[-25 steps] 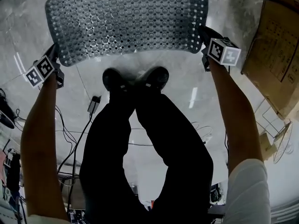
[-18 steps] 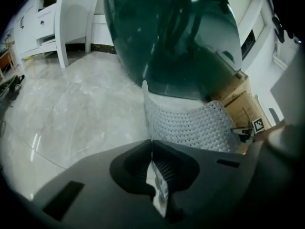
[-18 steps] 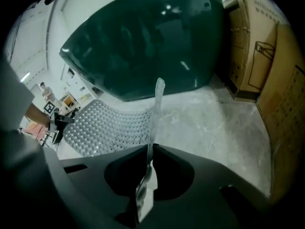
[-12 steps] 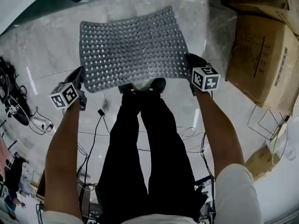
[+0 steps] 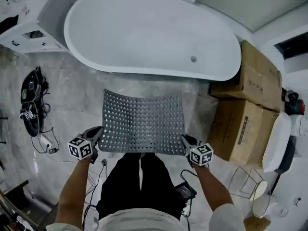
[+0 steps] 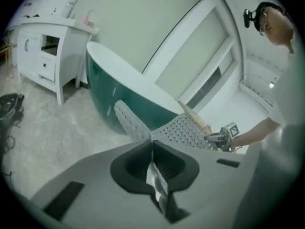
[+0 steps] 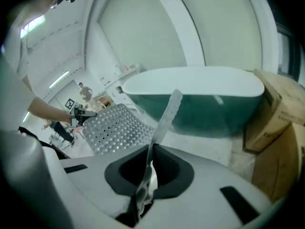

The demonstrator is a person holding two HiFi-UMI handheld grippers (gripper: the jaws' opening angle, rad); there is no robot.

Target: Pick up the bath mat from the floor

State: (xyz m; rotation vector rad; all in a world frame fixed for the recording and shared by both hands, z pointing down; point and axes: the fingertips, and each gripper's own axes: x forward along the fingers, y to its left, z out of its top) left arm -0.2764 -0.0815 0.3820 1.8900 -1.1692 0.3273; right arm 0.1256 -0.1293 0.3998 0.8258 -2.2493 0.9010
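1. Head view: my left tool (image 5: 98, 134) and my right tool (image 5: 185, 141) each pinch a near corner of the bath mat (image 5: 143, 129); the mat is stretched between them, held above the floor, just on my side of the bathtub (image 5: 144, 32).
2. Left gripper view: jaws clamped on the mat's edge; bathtub behind it.
3. Right gripper view: jaws likewise clamped on the mat's edge; cardboard boxes (image 7: 281, 142) right of the bathtub.

Bath mat (image 5: 143, 121) hides feet; cabinet (image 5: 30, 32) cut off top-L.
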